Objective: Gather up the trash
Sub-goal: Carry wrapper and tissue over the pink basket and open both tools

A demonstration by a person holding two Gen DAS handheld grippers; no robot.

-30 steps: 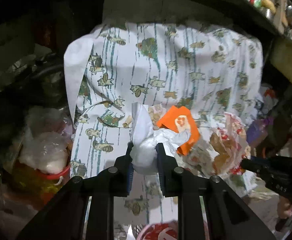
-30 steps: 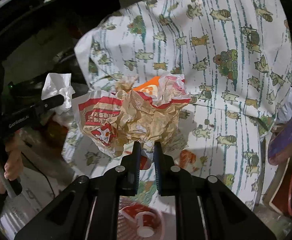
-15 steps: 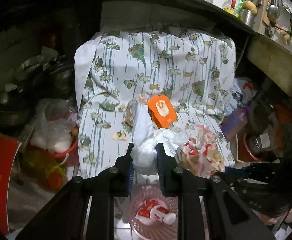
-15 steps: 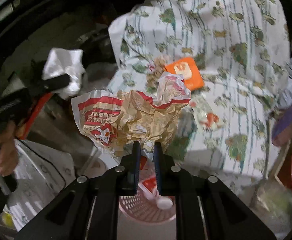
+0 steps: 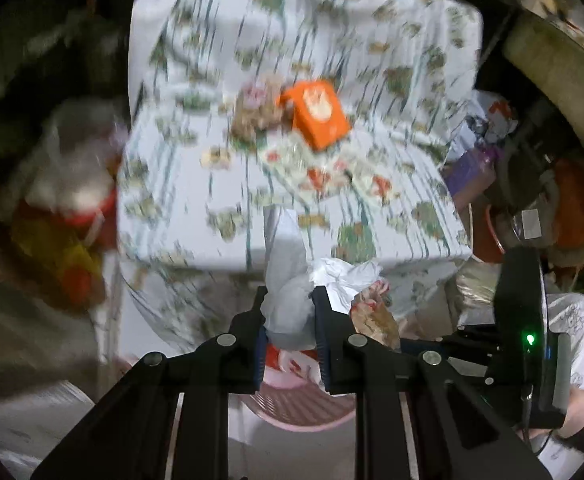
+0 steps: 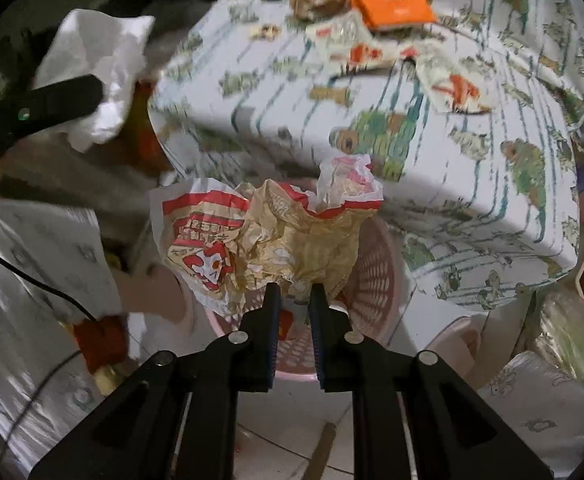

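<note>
Black fingers, blue pads, silver screws; white patterned clothing, black cable.

You are in a cluttered home kitchen or storage corner. A piece of furniture draped in a white cartoon-print cloth stands in the middle, with snack wrappers and an orange box lying on it. Beyond it at upper right runs a counter edge with blurred kitchenware on top. To the left you see stuffed plastic bags over a red tub; to the right, more bags and a purple container. A pink plastic basket sits on a pale tiled floor.
</note>
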